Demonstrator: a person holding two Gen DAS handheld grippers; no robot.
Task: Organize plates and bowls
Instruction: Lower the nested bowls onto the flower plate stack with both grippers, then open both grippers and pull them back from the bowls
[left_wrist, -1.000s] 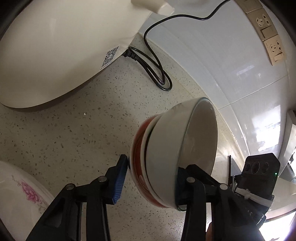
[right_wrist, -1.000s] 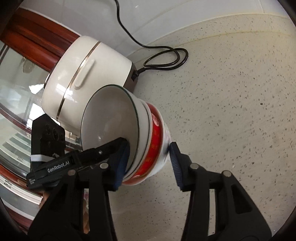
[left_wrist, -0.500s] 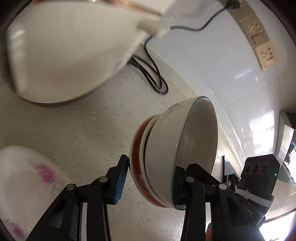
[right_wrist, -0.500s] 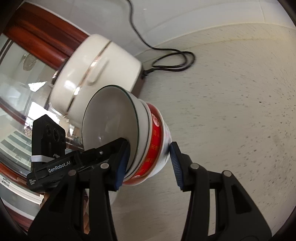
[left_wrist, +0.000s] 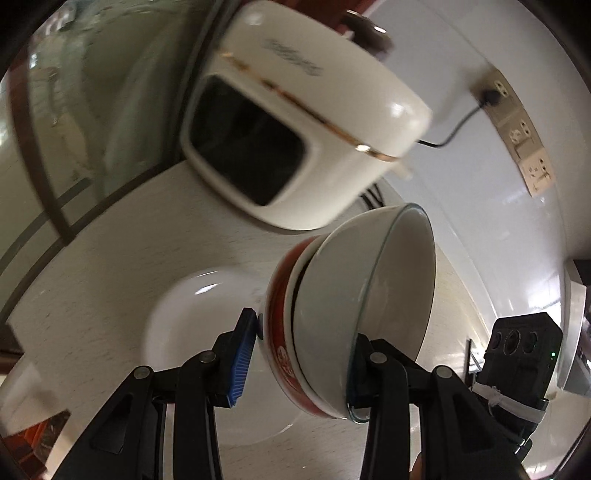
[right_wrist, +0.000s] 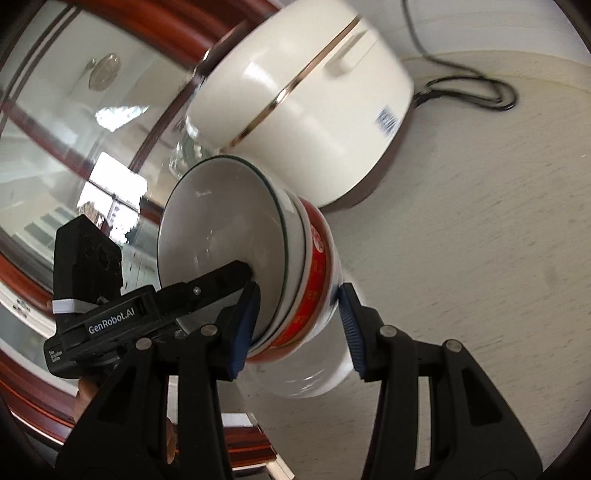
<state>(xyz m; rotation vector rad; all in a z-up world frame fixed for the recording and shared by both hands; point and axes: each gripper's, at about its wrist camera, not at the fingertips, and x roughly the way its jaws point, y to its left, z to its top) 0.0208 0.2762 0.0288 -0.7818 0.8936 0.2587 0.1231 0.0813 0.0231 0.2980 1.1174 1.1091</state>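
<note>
Both tools, the left tool (left_wrist: 299, 360) and the right tool (right_wrist: 297, 319), grip the nested bowl stack (left_wrist: 351, 314) (three bowls, it seems) above the plate (left_wrist: 192, 325); placing it remains.

Pale speckled countertop (left_wrist: 110, 302), with three things resting on it.

From my feed I saw the stone counter (right_wrist: 480, 258) run back to a white tiled wall and, on the other side, to a wood-framed glass pane. A cream rice cooker (right_wrist: 295, 96) with a gold band stood on it near that pane, blurred in both views; its black cord (right_wrist: 472, 92) lay in loose loops on the surface beside the cooker's base. Nearer me a white plate (left_wrist: 192, 325) sat flat on the counter, in front of the cooker and apart from it, its rim smeared by motion.
</note>
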